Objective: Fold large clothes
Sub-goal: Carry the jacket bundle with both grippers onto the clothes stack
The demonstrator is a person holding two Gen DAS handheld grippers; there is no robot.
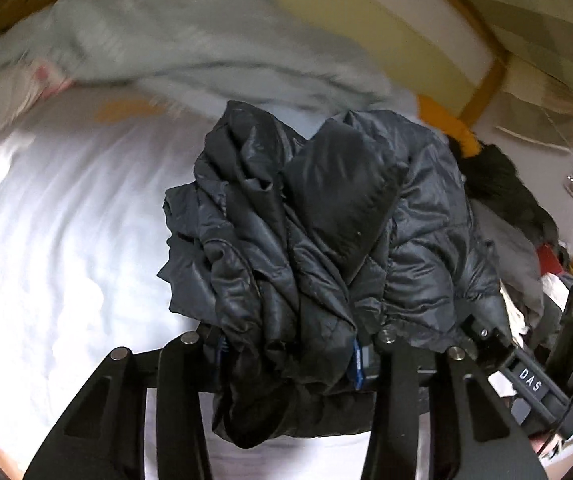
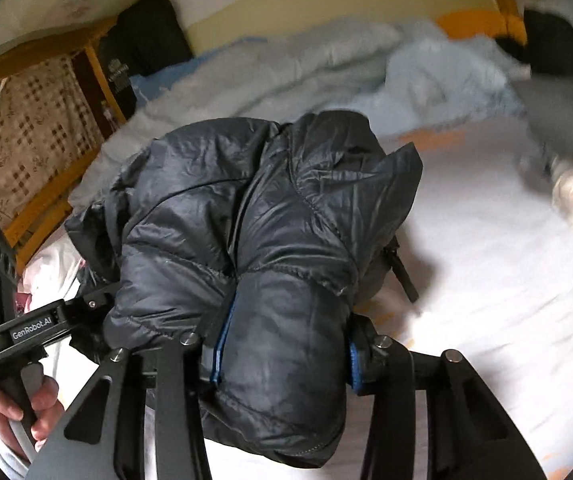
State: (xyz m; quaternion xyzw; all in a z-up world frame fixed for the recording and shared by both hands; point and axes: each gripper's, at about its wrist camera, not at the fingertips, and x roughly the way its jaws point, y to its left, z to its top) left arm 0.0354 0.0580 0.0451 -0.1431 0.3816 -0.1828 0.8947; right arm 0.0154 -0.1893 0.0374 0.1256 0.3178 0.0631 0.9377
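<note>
The white bed sheet (image 1: 66, 248) shines so bright it looks washed out. The far blanket (image 2: 326, 64) is smeared and blurry. The edges curve round and go black.

The jacket (image 1: 326, 248) is hanging bunched between the fingers of both grippers, above the sheet (image 1: 66, 240); a blanket (image 1: 174, 44) is lying behind it; the bed frame (image 1: 482, 80) is standing further behind.

Bed (image 2: 506, 280) with white sheet; pale blue-grey blanket (image 2: 286, 68) rumpled along far edge; yellow wooden frame (image 2: 100, 64); cream and yellow wall (image 1: 366, 4); checked cloth (image 2: 26, 132) at left.
</note>
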